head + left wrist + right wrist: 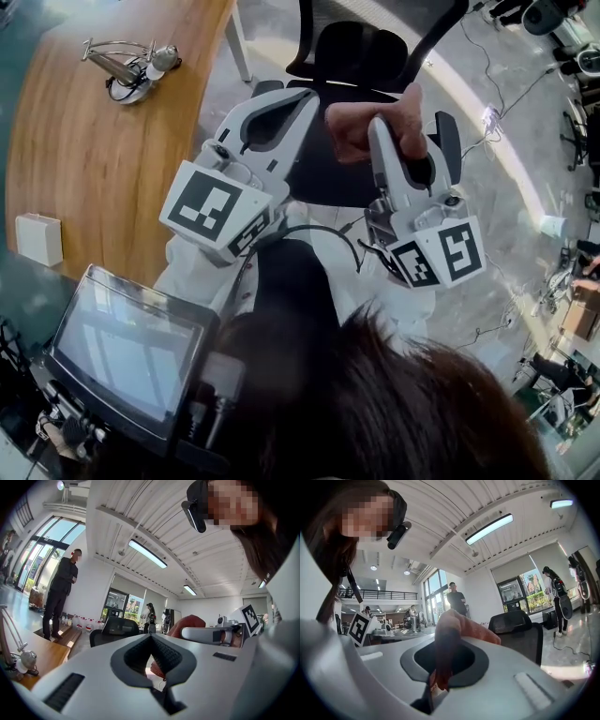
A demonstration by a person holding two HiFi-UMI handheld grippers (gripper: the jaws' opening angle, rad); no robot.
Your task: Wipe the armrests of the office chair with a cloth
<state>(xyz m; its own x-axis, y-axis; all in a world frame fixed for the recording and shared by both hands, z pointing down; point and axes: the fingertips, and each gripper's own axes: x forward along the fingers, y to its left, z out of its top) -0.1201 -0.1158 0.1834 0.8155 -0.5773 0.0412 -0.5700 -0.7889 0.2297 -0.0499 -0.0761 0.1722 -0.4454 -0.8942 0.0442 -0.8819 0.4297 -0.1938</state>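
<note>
While the wooden desk (94, 169) on the far left carries just a desk lamp (131, 66) and a small white box (39, 239), with a monitor (131, 352) at the lower left, both tools sit over the office chair (361, 52). Left gripper (307, 96): jaws together at the tips, nothing pinched. Its own view shows only floor and a bit of red cloth through the gap in the pads. It points toward the chair back, left of the seat centre. Red-pink cloth (347, 127) is bunched at the tip of the right gripper (380, 127), above the black seat and between the two tools. Right gripper view confirms the jaws are clamped on it: fabric runs down through the pad opening into the slot and folds over the tips. A dark armrest (448, 141) sits just right of that gripper. Can't tell whether the cloth touches it. Both gripper cameras are angled up at the ceiling.
</note>
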